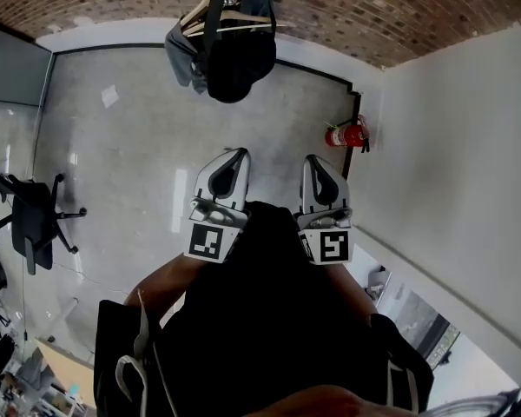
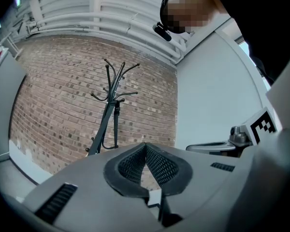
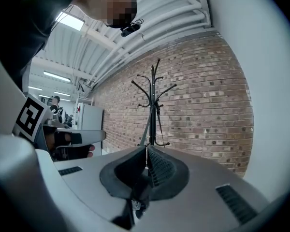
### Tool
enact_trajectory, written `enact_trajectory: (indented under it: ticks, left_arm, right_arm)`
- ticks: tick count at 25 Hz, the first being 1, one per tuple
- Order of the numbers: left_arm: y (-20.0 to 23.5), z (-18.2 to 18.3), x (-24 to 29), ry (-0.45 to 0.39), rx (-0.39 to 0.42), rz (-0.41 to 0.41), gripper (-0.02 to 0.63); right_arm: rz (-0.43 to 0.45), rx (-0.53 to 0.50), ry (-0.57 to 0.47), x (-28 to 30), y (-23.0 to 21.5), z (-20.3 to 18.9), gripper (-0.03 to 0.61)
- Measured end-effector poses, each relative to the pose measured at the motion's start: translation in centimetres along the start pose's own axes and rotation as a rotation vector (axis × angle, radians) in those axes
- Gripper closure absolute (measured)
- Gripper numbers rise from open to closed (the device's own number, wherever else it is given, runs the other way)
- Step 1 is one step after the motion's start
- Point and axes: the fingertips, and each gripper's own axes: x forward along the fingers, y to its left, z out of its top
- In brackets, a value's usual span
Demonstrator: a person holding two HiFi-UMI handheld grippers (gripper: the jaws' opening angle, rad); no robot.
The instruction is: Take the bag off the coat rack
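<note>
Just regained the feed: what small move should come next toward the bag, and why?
Probably move closer to the coat rack first. The bag hangs on it well ahead of both grippers, and the left gripper and right gripper are shut and empty, so neither can grasp it yet.

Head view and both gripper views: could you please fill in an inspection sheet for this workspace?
Surface: grey floor.
Job's things: black bag hangs on the coat rack, untouched.
Clutter: office chair at the left; fire extinguisher by the white wall.
Grippers: left gripper and right gripper both shut, nothing between the jaws, short of the rack.
Cables: nothing seen.
Surroundings: brick wall behind the rack.
</note>
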Motion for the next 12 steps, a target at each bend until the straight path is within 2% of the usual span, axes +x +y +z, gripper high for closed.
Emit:
enact_trajectory:
  ticks: [5,9,12]
  left_arm:
    - [4.8,1.2,2.1,0.005,-0.002,0.028,0.594]
    - [9.0,2.3,4.0,-0.001,0.034,0.027,0.594]
    - [11.2,3.1,5.2,-0.016,0.045,0.035,0.594]
  right_arm:
    - [0.008,0.047,0.018,5.5,0.1,0.1,0.556]
    - [0.000,0.076,0.000,10.1,0.7,0.6,0.557]
    - [0.012,0.066,0.001,12.8,1.2,1.0,0.556]
